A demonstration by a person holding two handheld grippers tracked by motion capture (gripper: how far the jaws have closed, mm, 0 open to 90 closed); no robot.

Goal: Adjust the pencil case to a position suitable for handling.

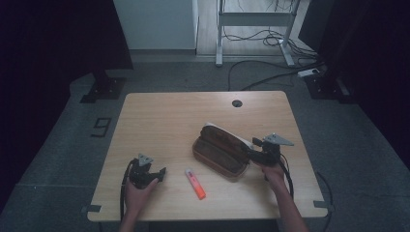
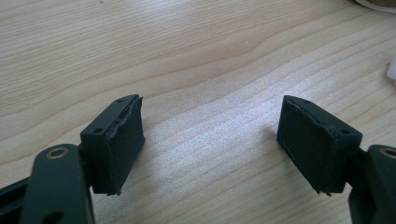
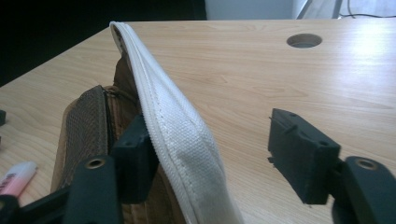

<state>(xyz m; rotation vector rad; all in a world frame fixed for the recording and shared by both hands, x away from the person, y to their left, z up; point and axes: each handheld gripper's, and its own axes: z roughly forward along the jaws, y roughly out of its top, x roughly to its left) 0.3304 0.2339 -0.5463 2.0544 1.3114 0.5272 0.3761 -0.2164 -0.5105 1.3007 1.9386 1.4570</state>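
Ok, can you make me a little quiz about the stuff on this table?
1. True or false: the left gripper holds the marker.
2. Which lies between the two grippers: A) the orange marker B) a cup?
3. What colour is the raised flap edge of the brown pencil case between the jaws of the right gripper?

Key: 1 false, its jaws are open over the bare table. 2 A. 3 white.
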